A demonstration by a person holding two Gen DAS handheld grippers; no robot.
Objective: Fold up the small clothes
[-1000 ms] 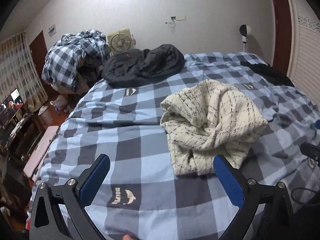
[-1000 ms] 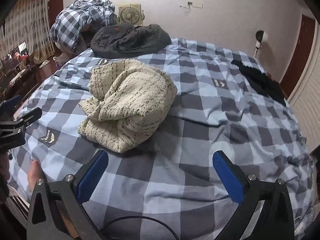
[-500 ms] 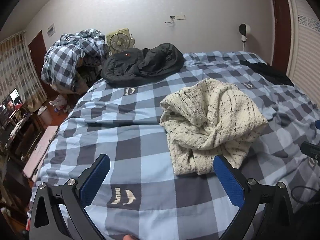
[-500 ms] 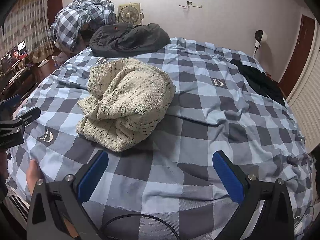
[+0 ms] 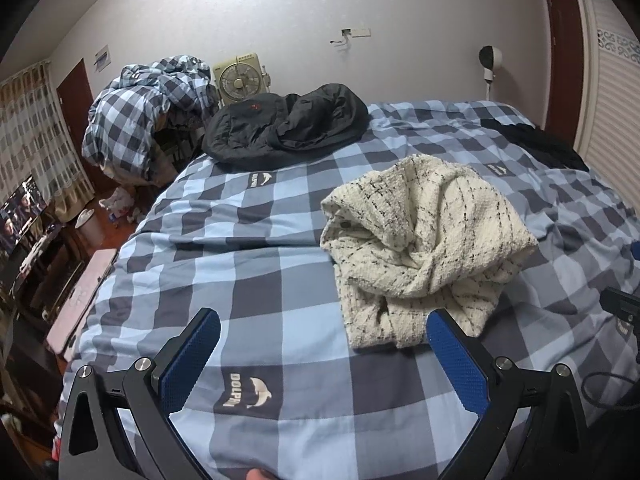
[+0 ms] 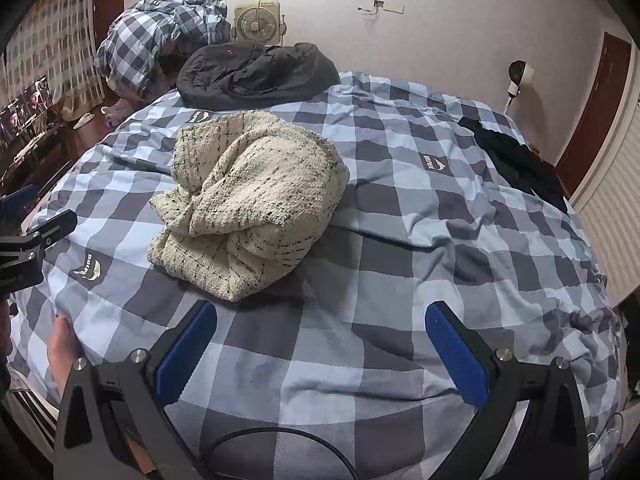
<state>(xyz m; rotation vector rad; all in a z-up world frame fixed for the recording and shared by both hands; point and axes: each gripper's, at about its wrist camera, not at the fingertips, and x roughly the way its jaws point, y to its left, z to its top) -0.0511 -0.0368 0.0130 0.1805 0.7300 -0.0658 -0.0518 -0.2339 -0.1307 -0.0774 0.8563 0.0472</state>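
A cream knitted garment point(image 5: 424, 256) was found lying in a crumpled, twisted heap on the blue-and-grey checked bedcover point(image 5: 256, 280), right of centre in the left wrist view and left of centre in the right wrist view point(image 6: 248, 204). No fold was observed in it; the task was judged to be at its opening step, with the approach under way and nothing yet grasped. The left gripper point(image 5: 320, 354) was seen at the lower edge of its frame with jaws spread wide and empty, its right-hand pad just beside the near hem of the garment, though contact could not be confirmed. The right gripper point(image 6: 320, 348) was likewise spread wide and empty, above bare bedcover, with the garment ahead and to its left. A dark jacket point(image 5: 284, 128) was noted near the top of the bed, well apart from the garment, and a black item point(image 6: 516, 164) lay at the right edge. The next move was judged to call for the bundle to be untwisted and spread flat, each gripper taking an edge or corner, before any fold could be laid.
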